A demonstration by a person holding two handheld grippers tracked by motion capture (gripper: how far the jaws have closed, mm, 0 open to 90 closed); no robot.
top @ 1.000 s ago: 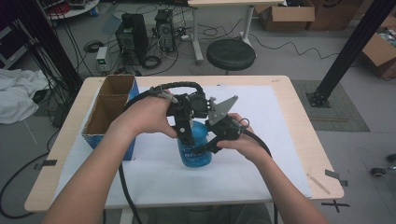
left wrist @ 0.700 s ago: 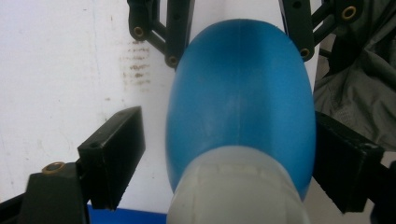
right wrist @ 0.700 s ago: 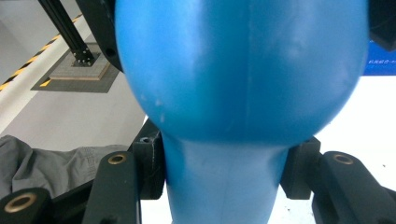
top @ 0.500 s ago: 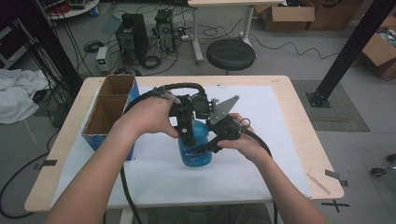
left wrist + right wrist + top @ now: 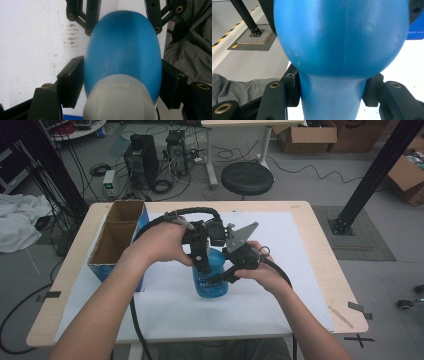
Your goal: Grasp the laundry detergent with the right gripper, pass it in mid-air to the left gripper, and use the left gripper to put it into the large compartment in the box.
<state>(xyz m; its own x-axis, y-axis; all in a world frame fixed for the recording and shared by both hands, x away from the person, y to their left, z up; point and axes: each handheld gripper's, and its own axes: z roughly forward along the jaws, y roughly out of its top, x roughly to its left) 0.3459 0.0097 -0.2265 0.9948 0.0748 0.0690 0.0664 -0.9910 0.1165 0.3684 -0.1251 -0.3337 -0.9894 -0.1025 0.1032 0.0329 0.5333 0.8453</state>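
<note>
The table (image 5: 320,270) is a pale wooden one with a white sheet (image 5: 280,295) spread over most of its top. At its left edge stands an open cardboard box (image 5: 116,245) with blue sides, split into two compartments. Near the middle of the sheet a blue bottle (image 5: 210,280) stands upright, with both forearms reaching in from the near side to meet at its top.

The left claw (image 5: 201,254) comes at the bottle from the left. In the left gripper view the bottle's rounded blue body (image 5: 122,52) sits between the two black pads (image 5: 71,80), which lie against its flanks just above the grey cap (image 5: 117,100); the jaws have just been closing and are now clamped on the bottle.

The right claw (image 5: 227,270) comes in from the right, its grey three-cornered plate (image 5: 241,235) tilted upward. In the right gripper view its pads (image 5: 293,87) pinch the narrower blue neck (image 5: 332,95) below the bulging shoulder, clamped firmly on it.
</note>
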